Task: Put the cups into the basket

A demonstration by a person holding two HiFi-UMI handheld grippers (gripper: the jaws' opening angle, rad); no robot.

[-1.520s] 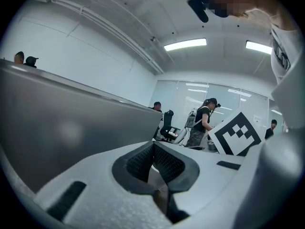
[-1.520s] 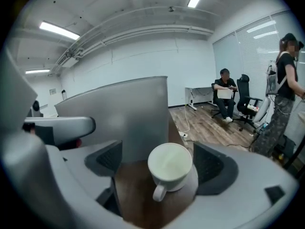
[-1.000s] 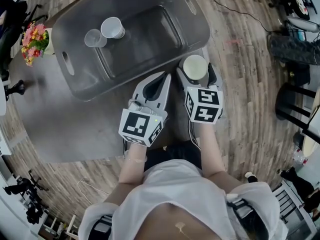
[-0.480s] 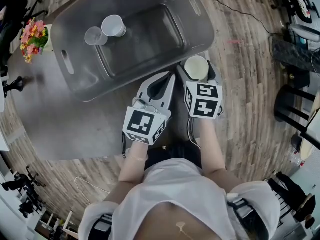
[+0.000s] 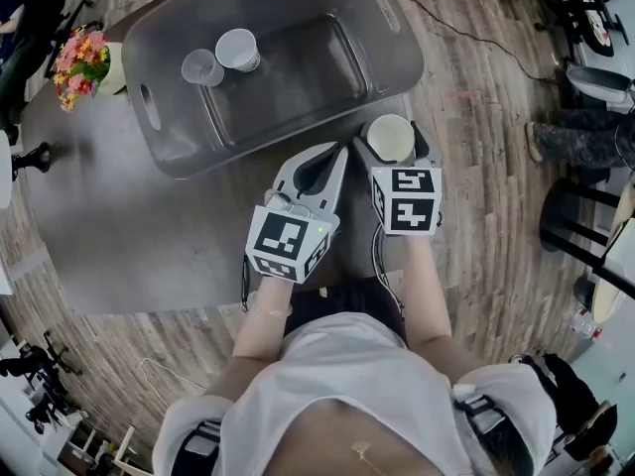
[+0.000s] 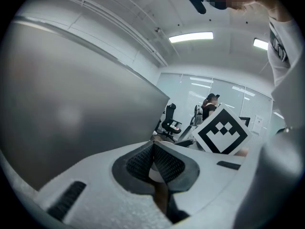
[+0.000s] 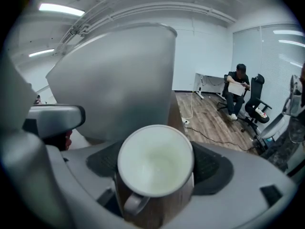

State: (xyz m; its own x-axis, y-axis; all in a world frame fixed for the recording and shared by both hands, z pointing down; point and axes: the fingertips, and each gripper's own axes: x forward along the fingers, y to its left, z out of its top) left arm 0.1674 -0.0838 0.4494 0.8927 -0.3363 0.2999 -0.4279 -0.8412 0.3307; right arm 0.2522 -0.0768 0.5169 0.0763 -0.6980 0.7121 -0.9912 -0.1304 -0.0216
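My right gripper (image 5: 390,139) is shut on a brown mug (image 5: 388,137) with a white inside; the right gripper view shows the mug (image 7: 155,168) upright between the jaws, handle toward the camera. It hangs just off the near right corner of the grey translucent basket (image 5: 389,62). Two cups stand inside the basket at its far left: a clear one (image 5: 201,66) and a white paper one (image 5: 239,50). The left gripper (image 5: 310,172) sits beside the right one, its jaws shut on nothing, pads (image 6: 162,162) pressed together against the basket's wall (image 6: 71,104).
The basket rests on a dark grey table (image 5: 129,226). A pot of flowers (image 5: 84,59) stands at the table's far left. Wooden floor, a cable (image 5: 466,33) and chair legs lie to the right. A seated person (image 7: 237,90) is far off in the room.
The view has shifted slightly, so the basket and flowers sit higher and further right in the picture. Both grippers stay side by side, the right one still holding the mug.
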